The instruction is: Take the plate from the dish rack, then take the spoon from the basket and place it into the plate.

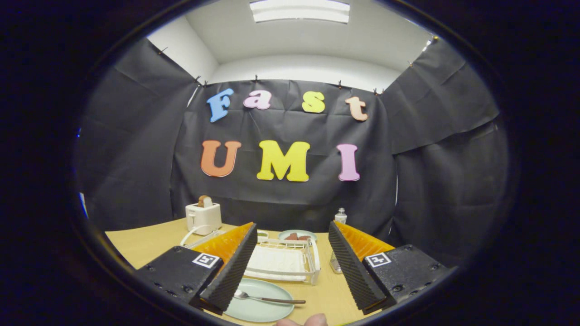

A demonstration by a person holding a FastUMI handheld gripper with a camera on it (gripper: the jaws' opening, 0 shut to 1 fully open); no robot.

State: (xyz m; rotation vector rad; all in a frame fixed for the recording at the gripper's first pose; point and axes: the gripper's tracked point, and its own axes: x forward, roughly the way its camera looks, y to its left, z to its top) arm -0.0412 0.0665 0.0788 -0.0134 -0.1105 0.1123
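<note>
The tool (290, 271) hangs wide apart above the desk (145, 244), gripping nothing. Between its fingers sits the pale green plate (258, 305), with the spoon (267, 298) lying across it. Just beyond the plate stands the white dish rack (283, 262); behind the rack, a second plate (297, 235) carries brown food, and a toaster (203, 217) holds bread.

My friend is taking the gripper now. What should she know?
Gripper: open, holding nothing, fingers spread above the table.
Plate: flat on the table, near the fingers and in front of the dish rack.
Spoon: lying in the plate.
Done: judging by how things lie, plate out and spoon placed.
Left: nothing, it seems; just draw the gripper away.
</note>
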